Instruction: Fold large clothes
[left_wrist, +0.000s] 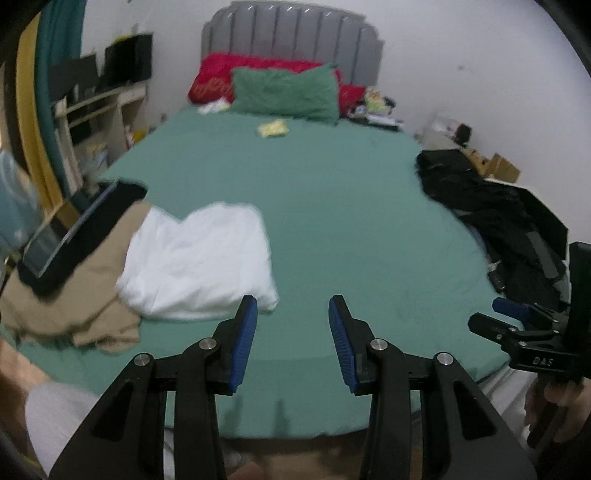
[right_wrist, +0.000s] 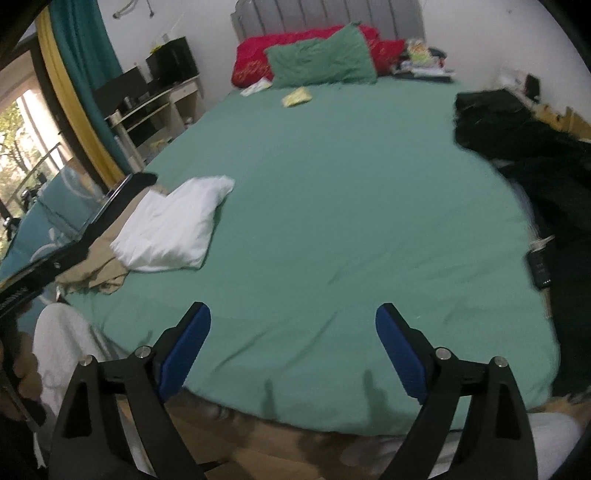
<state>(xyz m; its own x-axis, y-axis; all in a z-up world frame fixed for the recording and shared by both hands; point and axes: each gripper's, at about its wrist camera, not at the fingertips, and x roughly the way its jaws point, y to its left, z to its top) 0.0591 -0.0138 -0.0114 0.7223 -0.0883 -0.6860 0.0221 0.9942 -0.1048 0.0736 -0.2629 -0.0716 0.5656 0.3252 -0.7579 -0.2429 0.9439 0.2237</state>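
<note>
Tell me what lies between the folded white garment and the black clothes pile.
Only bare green sheet separates the white garment from the black clothes pile; both wrist views show it.

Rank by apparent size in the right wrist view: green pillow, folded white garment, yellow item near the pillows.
1-2. folded white garment and green pillow: look alike; the garment is nearer the camera, so unsure.
3. yellow item: clearly smallest.
</note>
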